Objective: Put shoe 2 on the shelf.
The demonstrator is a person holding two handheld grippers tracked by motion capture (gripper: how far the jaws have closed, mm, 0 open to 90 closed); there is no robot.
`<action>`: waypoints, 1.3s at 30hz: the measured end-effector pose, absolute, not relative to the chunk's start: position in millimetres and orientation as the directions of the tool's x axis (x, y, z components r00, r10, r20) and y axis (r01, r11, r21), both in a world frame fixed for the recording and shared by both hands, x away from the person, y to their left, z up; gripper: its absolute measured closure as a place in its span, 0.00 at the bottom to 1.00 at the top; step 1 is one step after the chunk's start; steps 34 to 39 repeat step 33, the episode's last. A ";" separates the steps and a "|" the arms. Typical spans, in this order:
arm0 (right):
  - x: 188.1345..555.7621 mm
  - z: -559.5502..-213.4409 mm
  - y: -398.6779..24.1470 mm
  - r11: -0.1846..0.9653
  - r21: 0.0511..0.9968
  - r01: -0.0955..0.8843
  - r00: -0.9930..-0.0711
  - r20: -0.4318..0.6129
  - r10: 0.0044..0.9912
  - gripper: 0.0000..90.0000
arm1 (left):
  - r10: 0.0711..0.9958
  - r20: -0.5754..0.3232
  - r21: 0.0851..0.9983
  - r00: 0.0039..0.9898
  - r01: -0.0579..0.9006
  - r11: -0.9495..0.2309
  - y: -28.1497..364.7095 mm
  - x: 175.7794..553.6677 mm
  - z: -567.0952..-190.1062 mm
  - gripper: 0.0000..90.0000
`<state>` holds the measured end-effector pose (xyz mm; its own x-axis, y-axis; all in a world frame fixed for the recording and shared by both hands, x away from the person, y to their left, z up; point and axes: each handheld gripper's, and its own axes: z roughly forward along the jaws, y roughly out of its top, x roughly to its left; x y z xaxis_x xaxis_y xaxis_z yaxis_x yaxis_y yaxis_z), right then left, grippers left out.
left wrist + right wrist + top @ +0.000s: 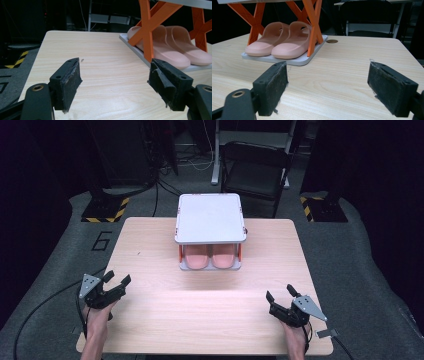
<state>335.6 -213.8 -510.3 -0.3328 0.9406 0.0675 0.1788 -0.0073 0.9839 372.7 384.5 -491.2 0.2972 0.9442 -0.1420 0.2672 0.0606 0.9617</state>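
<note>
Slippers (211,256), pink pair, seen on lower shelf of orange-legged rack (210,217), toes toward person, forward and between both grippers. Left gripper (116,281) and right gripper (280,295) held jaws apart, empty, roughly equally near.

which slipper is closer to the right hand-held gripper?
The person's-right pink slipper on the rack's bottom shelf; in the right gripper view it is the near one, beside the orange cross-brace. The other slipper lies beyond it.

Light wooden table (150,320), small two-tier rack (210,217) standing on it toward the far edge
</note>
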 end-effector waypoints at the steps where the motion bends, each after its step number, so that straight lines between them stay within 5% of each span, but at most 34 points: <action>1: 335.5 -510.4 -214.7 -0.009 0.984 0.178 -0.330 0.068 0.941 0.18 | 0.944 -0.144 0.961 0.298 0.270 0.062 384.4 373.1 -491.9 0.28; 39: 339.5 -516.3 -217.0 -0.017 0.972 0.233 -0.313 0.092 0.945 0.18 | 0.944 -0.167 0.957 0.285 0.278 0.085 388.0 372.5 -493.8 0.28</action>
